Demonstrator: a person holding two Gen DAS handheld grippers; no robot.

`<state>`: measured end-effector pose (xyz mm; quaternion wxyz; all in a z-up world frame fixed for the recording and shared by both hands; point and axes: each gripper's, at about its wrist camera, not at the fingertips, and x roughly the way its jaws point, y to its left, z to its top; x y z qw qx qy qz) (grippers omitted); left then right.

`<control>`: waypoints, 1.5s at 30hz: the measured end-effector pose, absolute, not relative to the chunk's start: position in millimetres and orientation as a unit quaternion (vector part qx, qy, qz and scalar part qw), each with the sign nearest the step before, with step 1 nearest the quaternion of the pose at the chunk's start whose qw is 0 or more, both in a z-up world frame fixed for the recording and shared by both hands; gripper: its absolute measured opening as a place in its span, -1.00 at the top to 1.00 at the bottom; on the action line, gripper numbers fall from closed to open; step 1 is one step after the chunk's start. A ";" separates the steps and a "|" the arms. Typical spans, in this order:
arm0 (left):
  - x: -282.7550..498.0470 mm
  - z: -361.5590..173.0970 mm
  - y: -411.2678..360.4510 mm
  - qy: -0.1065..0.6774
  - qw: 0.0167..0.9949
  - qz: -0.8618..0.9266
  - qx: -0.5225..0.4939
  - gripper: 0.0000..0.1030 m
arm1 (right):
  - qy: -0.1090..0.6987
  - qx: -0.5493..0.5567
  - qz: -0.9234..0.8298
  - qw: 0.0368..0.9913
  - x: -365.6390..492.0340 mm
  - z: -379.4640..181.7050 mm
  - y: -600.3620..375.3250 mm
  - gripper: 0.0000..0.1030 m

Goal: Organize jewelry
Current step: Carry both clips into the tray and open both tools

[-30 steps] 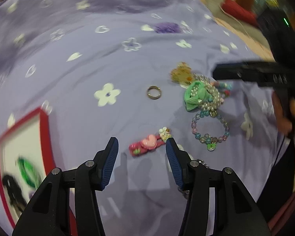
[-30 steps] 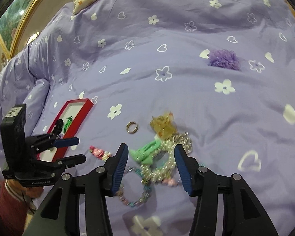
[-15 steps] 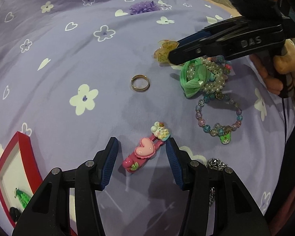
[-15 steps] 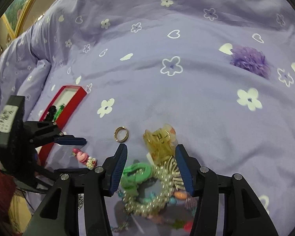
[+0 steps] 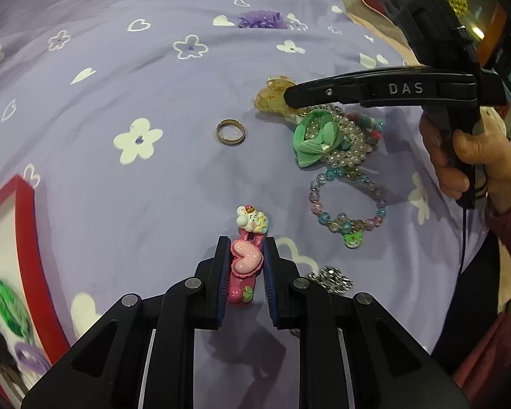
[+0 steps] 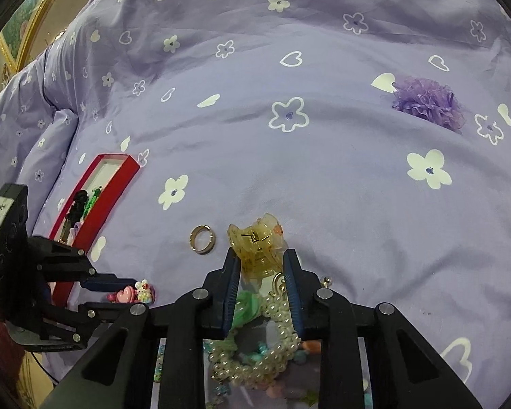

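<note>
My left gripper (image 5: 246, 247) is shut on a pink heart hair clip (image 5: 246, 259) that lies on the purple bedspread. It also shows in the right wrist view (image 6: 130, 293). My right gripper (image 6: 261, 259) is closed in on a yellow transparent claw clip (image 6: 257, 243), its pads at the clip's sides. The claw clip shows in the left wrist view (image 5: 272, 97) under the right gripper's finger. A gold ring (image 5: 230, 131) lies between them. A red jewelry box (image 6: 95, 194) with a few pieces inside lies to the left.
A pile with a green bow (image 5: 318, 136), pearl strands (image 6: 276, 341) and a beaded bracelet (image 5: 347, 201) lies under the right gripper. A silver chain (image 5: 330, 277) lies beside the left gripper. A purple scrunchie (image 6: 426, 100) lies far back.
My left gripper moved forward and shut on the pink heart hair clip. My right gripper advanced and narrowed around the yellow claw clip.
</note>
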<state>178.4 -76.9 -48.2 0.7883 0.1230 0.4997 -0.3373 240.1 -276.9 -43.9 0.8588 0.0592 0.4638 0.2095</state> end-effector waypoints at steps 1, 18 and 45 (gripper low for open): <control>177.2 -47.5 -75.5 0.500 0.790 -0.335 0.116 0.67 | 0.460 0.068 0.210 0.860 237.6 -40.9 -277.6 0.53; 150.7 -32.4 -10.6 0.493 0.827 -0.267 -0.028 0.67 | 0.430 0.012 0.253 0.867 213.1 -24.5 -247.8 -0.14; 123.7 -17.6 57.7 0.467 0.856 -0.200 -0.096 0.67 | 0.420 0.030 0.336 0.843 177.8 -17.4 -173.8 0.36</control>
